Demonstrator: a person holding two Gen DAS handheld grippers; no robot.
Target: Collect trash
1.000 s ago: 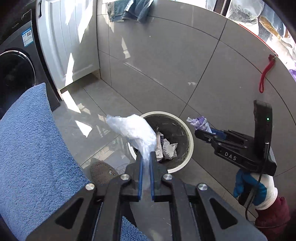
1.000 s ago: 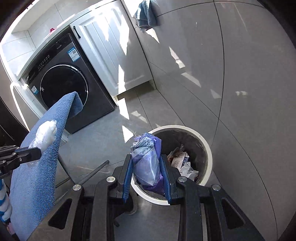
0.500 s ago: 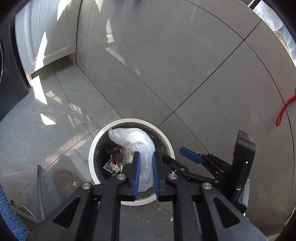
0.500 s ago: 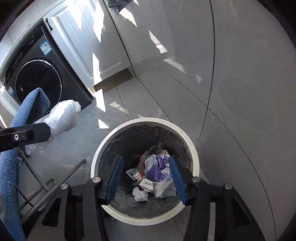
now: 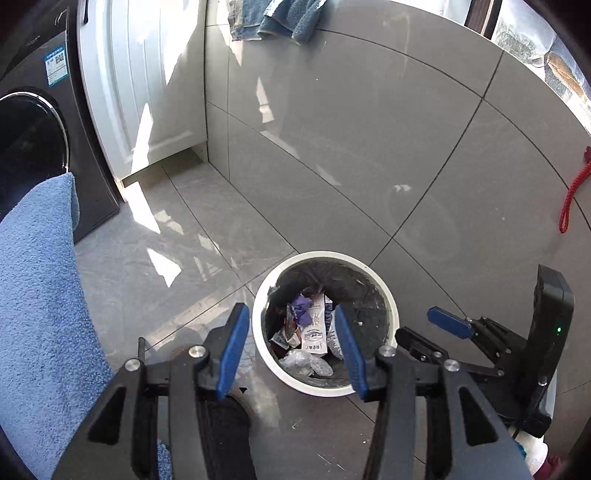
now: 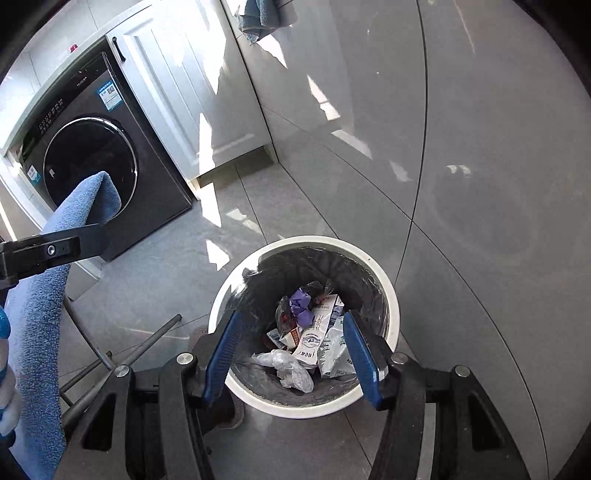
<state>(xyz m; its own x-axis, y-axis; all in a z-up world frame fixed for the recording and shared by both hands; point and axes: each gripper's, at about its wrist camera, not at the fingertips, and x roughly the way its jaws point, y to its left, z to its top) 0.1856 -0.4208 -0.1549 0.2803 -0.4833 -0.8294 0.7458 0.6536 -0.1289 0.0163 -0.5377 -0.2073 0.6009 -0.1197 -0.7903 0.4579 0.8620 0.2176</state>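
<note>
A round white trash bin (image 5: 392, 314) (image 6: 391, 295) with a dark liner stands on the grey floor by the tiled wall. Inside lie a crumpled clear plastic bag (image 5: 304, 363) (image 6: 288, 367), a purple wrapper (image 5: 301, 305) (image 6: 301, 304) and several paper packets. My left gripper (image 5: 291, 349) hangs above the bin's near rim, its jaws opening with nothing between them. My right gripper (image 6: 291, 354) is over the bin too, jaws opening and empty. The right gripper (image 5: 448, 325) also shows at the right of the left wrist view; part of the left gripper (image 6: 48, 251) shows at the left of the right wrist view.
A blue towel (image 5: 37, 314) (image 6: 40, 332) hangs over a metal rack (image 6: 122, 354) to the left. A dark washing machine (image 6: 92, 166) and a white cabinet (image 6: 192, 92) stand behind. A red cord (image 5: 572, 192) hangs on the wall. Cloths (image 5: 273, 18) drape over the wall ledge.
Both grippers opened over the bin. The clear plastic bag left the left gripper and the purple wrapper left the right; both now lie in the bin. Both cameras pulled back a little.
</note>
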